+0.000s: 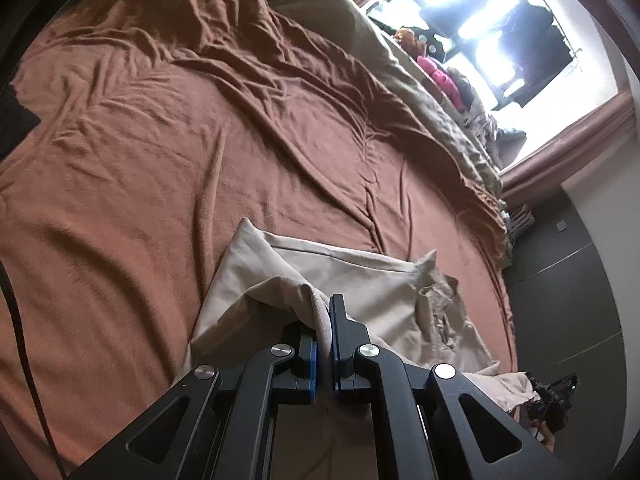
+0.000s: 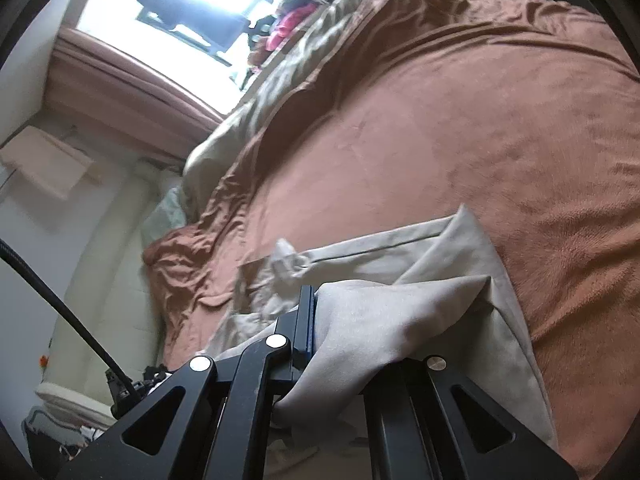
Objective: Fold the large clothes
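A beige garment lies on the brown bed cover, partly folded over itself. My left gripper is shut on a bunched fold of that cloth, which runs up between its blue pads. In the right wrist view the same beige garment spreads over the brown bed cover. My right gripper is shut on another fold of it; the cloth drapes over and hides the right-hand finger. At the lower right of the left wrist view the other gripper shows dimly beyond the cloth edge.
A rumpled olive blanket and a heap of coloured clothes line the bed's far side under a bright window. Dark cupboards stand past the bed's end. A black cable crosses the right wrist view.
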Demonstrator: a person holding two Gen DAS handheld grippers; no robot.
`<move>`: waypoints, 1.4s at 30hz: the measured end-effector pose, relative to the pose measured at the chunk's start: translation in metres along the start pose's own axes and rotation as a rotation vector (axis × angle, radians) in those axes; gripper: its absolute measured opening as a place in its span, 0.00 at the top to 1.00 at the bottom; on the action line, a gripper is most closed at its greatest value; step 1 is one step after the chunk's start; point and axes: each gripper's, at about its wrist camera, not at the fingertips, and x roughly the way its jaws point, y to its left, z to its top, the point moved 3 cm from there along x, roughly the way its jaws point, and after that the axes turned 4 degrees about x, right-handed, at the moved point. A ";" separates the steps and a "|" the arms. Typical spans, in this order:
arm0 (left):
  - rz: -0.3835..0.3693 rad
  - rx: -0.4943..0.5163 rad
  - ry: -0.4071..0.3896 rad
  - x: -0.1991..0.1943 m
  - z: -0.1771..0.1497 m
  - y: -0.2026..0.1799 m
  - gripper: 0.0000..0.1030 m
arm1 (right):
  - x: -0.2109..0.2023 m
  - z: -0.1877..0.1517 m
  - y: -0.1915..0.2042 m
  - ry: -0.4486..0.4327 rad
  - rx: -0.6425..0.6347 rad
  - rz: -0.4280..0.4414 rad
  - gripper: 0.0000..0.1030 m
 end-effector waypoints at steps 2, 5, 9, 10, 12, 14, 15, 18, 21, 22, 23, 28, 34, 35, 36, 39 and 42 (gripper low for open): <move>0.001 -0.003 0.009 0.011 0.005 0.000 0.94 | 0.006 0.006 0.000 0.006 0.026 -0.024 0.99; 0.004 -0.021 0.024 0.027 0.014 0.000 0.93 | 0.015 0.014 -0.004 0.014 0.057 -0.049 0.99; 0.039 -0.012 0.081 0.047 0.020 -0.003 0.59 | 0.030 0.021 -0.006 0.045 0.116 -0.068 0.96; 0.017 -0.013 0.079 0.049 0.020 -0.006 0.40 | 0.030 0.022 -0.004 0.045 0.130 -0.064 0.90; -0.004 -0.002 0.040 0.042 0.021 -0.012 0.25 | 0.029 0.021 0.000 0.042 0.132 -0.050 0.67; 0.002 0.031 0.001 0.032 0.024 -0.021 0.14 | 0.020 0.023 0.008 0.006 0.112 -0.023 0.01; 0.014 0.048 -0.021 0.024 0.024 -0.025 0.13 | 0.015 0.024 0.012 -0.010 0.103 -0.020 0.00; 0.034 0.082 -0.044 0.014 0.023 -0.035 0.13 | -0.004 0.026 0.035 -0.028 0.041 -0.003 0.00; 0.053 0.137 -0.028 0.013 0.017 -0.048 0.13 | -0.012 0.020 0.058 -0.028 -0.040 -0.046 0.00; 0.059 0.161 -0.013 0.016 0.013 -0.055 0.13 | -0.012 0.017 0.068 -0.020 -0.076 -0.058 0.00; 0.063 0.180 0.002 0.020 0.010 -0.061 0.13 | -0.010 0.013 0.079 -0.002 -0.113 -0.065 0.00; 0.078 0.287 0.100 0.050 -0.012 -0.093 0.14 | 0.016 -0.003 0.119 0.091 -0.245 -0.112 0.04; 0.160 0.438 0.235 0.098 -0.041 -0.119 0.17 | 0.067 -0.017 0.149 0.230 -0.332 -0.162 0.37; 0.174 0.445 0.263 0.106 -0.046 -0.119 0.17 | 0.078 -0.019 0.152 0.259 -0.350 -0.174 0.37; 0.187 0.452 0.288 0.113 -0.050 -0.118 0.17 | 0.088 -0.021 0.155 0.287 -0.367 -0.186 0.37; 0.232 0.490 0.352 0.131 -0.064 -0.113 0.17 | 0.113 -0.034 0.157 0.379 -0.411 -0.212 0.37; 0.283 0.507 0.384 0.143 -0.075 -0.101 0.25 | 0.135 -0.045 0.147 0.446 -0.468 -0.308 0.43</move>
